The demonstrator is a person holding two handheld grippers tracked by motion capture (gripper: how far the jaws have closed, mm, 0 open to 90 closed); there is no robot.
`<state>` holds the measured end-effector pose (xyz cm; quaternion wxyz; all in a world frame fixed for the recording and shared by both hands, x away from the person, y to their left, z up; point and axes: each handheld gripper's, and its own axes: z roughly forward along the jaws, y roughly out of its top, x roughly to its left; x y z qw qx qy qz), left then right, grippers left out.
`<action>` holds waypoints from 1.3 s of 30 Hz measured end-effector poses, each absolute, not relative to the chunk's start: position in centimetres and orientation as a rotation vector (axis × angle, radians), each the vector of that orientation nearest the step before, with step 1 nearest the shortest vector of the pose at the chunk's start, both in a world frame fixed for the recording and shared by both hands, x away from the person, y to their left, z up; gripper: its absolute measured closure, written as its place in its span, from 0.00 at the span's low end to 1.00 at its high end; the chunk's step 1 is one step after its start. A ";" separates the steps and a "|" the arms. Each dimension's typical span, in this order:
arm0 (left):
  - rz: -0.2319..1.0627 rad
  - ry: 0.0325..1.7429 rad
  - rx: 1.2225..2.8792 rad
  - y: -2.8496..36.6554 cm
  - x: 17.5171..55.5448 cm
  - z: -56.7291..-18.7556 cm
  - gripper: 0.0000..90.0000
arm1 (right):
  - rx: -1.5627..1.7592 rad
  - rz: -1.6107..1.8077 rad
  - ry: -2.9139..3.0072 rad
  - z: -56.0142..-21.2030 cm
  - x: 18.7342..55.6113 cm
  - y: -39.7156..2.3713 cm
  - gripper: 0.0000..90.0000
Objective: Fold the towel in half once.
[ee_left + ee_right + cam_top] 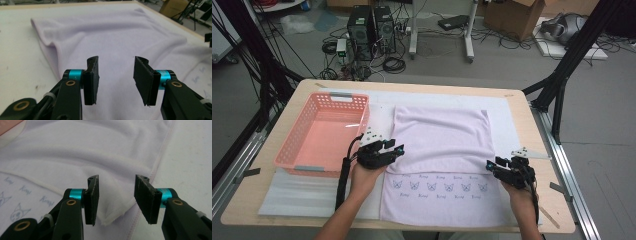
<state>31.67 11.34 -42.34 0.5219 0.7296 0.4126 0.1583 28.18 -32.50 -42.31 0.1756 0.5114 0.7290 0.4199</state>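
Observation:
A pale lilac towel (442, 135) lies folded on the white mat, its upper layer laid back over a lower layer that carries a row of small printed cat faces (439, 186). My left gripper (398, 149) hovers at the towel's left side by the fold's edge, jaws open with nothing between them; its own view (116, 60) looks across the towel (112, 32). My right gripper (490, 165) is at the towel's right side, also open. In its own view (116, 178) the folded layer's corner (112, 217) lies under the gap between the jaws, and the pads do not press on it.
A pink plastic basket (292, 135) stands empty at the left of the table, close behind my left gripper. A white mat (302, 195) covers most of the wooden tabletop (522, 107). Black frame legs, computers and cables are on the floor beyond.

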 end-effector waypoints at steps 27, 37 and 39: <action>0.307 1.006 1.929 13.1 28.6 -45.1 0.96 | 1.441 1.023 2.164 -43.6 26.7 -31.4 0.84; 0.251 0.997 1.834 13.8 28.0 -44.1 0.98 | 1.460 1.068 2.149 -43.2 26.2 -32.1 0.94; 0.236 0.990 1.815 14.1 27.7 -43.8 0.98 | 1.457 1.070 2.147 -43.1 25.9 -32.2 0.94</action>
